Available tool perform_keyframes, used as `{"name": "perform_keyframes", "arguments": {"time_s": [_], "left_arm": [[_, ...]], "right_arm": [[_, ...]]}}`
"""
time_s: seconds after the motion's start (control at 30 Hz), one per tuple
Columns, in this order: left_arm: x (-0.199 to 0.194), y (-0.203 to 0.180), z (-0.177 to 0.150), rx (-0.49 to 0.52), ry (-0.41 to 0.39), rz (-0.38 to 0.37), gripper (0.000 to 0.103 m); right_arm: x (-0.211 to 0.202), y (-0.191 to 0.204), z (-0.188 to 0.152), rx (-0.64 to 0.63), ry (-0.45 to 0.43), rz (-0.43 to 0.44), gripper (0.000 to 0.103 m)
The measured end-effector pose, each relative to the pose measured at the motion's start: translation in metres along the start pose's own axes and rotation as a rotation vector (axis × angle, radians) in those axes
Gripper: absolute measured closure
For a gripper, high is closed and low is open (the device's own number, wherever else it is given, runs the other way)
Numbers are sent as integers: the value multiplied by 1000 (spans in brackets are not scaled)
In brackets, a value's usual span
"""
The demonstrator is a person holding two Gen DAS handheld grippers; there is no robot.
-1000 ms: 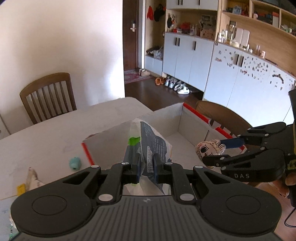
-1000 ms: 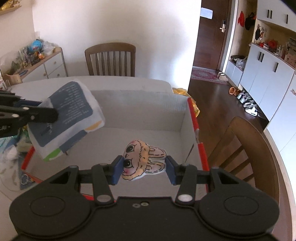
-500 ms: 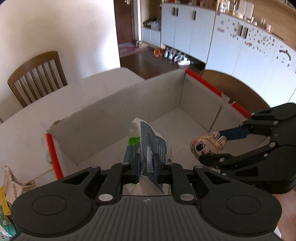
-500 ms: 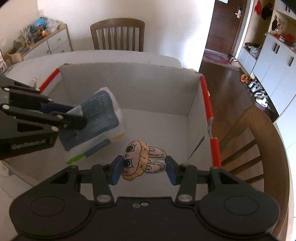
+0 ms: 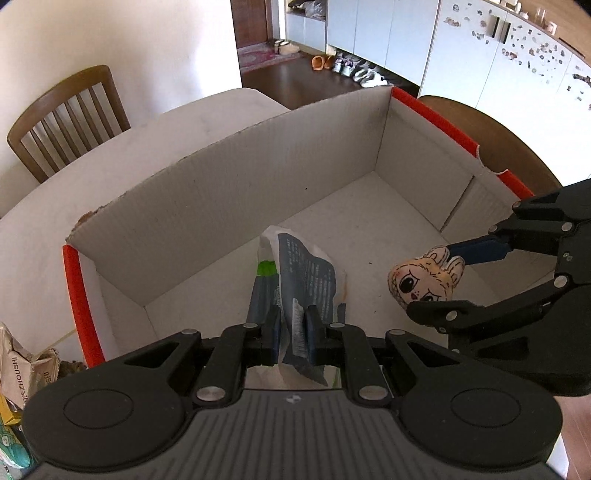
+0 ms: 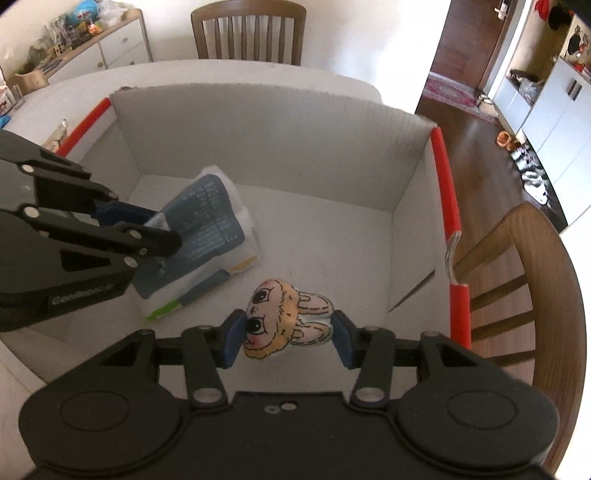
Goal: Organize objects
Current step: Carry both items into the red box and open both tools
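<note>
My left gripper is shut on a blue-and-white tissue pack and holds it inside an open cardboard box with red edges. The pack also shows in the right wrist view, low over the box floor at the left. My right gripper is shut on a small orange bunny-face toy and holds it above the box floor near the front. In the left wrist view the toy hangs to the right of the pack, held by the right gripper.
The box stands on a white table. Snack packets lie on the table left of the box. Wooden chairs stand at the far side and the right side. A sideboard stands at the back left.
Both grippers have moved down into the box with their objects. The tissue pack now hangs near the box floor, and the toy is lower over the box floor.
</note>
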State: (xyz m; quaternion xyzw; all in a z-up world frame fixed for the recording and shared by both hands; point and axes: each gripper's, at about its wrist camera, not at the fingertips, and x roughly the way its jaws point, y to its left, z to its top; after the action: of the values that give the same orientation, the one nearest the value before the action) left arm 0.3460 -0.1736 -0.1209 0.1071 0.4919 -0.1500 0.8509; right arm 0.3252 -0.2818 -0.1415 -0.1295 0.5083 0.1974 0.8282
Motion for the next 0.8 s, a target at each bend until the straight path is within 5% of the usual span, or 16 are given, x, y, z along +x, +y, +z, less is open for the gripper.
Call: {"name": "perform_keyframes", "arguments": {"time_s": [0.37,0.8], "left_arm": [[-2,0,-3,-18,8,10,76],[-29,7,-6,-49,-60,10,75]], "right_arm": [[2,0,-4,-8,9,8,45],[-32,-6,-10,18,-66,28,41]]}}
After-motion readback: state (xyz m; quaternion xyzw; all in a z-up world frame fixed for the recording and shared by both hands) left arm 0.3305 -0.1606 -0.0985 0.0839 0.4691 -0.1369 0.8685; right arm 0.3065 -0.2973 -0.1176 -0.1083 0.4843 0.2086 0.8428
